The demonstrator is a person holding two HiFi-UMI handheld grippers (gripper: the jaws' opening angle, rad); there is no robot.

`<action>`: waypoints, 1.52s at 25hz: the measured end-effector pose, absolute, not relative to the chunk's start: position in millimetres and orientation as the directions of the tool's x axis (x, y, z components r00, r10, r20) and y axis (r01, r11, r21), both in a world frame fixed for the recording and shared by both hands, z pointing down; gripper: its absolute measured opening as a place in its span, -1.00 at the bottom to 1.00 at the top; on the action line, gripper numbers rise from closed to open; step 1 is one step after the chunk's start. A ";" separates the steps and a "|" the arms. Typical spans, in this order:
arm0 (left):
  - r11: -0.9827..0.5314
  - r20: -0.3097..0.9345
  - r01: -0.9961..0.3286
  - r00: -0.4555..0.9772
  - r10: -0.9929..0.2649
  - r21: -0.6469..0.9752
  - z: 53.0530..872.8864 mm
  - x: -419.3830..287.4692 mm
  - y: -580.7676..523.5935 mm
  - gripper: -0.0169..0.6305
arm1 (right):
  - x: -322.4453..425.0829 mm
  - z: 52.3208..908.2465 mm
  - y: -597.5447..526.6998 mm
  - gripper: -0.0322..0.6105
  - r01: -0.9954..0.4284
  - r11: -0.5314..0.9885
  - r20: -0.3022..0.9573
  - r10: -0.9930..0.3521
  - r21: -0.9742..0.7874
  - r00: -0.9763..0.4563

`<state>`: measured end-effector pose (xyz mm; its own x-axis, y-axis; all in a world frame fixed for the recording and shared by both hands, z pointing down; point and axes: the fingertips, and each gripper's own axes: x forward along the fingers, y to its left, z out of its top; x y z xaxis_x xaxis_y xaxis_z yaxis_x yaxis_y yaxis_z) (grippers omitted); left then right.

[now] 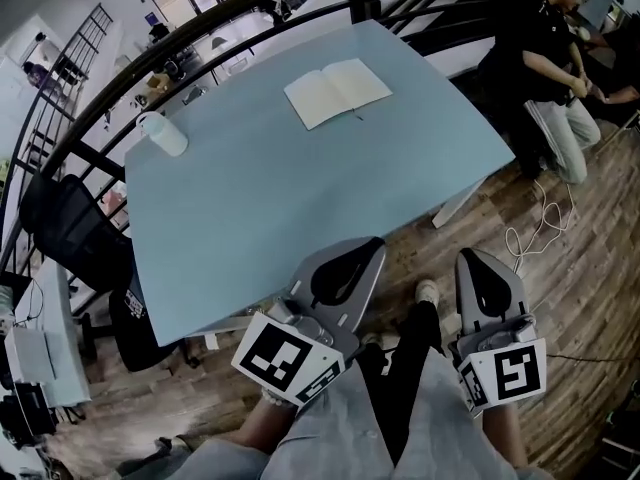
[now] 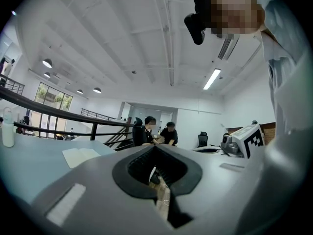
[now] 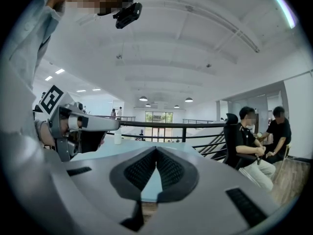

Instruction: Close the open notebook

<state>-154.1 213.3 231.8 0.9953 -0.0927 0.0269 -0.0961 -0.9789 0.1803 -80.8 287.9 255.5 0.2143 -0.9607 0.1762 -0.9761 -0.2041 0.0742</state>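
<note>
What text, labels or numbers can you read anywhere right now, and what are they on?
No readable text anywhere.
Open notebook: pages look blank.
White container: no label visible.
Marker cube on the left gripper, and the one on the right gripper: black-and-white square patterns, not words.
White print on a black item by the blue table: too small to read.

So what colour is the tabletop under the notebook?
The rectangular tabletop is pale blue; clearest in head view.
</note>
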 end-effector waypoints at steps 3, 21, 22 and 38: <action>-0.973 0.038 -0.141 0.990 -0.136 0.181 234.7 -146.3 203.3 -0.94 | -68.6 256.9 273.8 -0.89 -0.984 -0.164 0.170 -0.970 0.066 0.173; -0.873 0.068 -0.441 0.897 -0.437 0.207 238.0 -39.7 156.5 -0.94 | 49.1 263.7 184.5 -0.89 -0.980 0.193 0.192 -0.965 0.057 -0.179; -0.864 0.073 -0.461 0.887 -0.456 0.200 238.9 -34.6 155.4 -0.94 | 53.7 264.4 180.7 -0.89 -0.974 0.219 0.193 -0.960 0.061 -0.204; -0.762 0.120 -0.605 0.795 -0.595 0.232 251.7 -11.2 132.9 -0.94 | 81.7 280.3 142.3 -0.89 -0.924 0.382 0.222 -0.904 0.035 -0.365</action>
<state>-11.2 132.9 251.7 0.7951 -0.5945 0.1198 -0.6047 -0.7620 0.2317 81.7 142.3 280.3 -0.3651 -0.9041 0.2221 -0.9237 0.3816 0.0349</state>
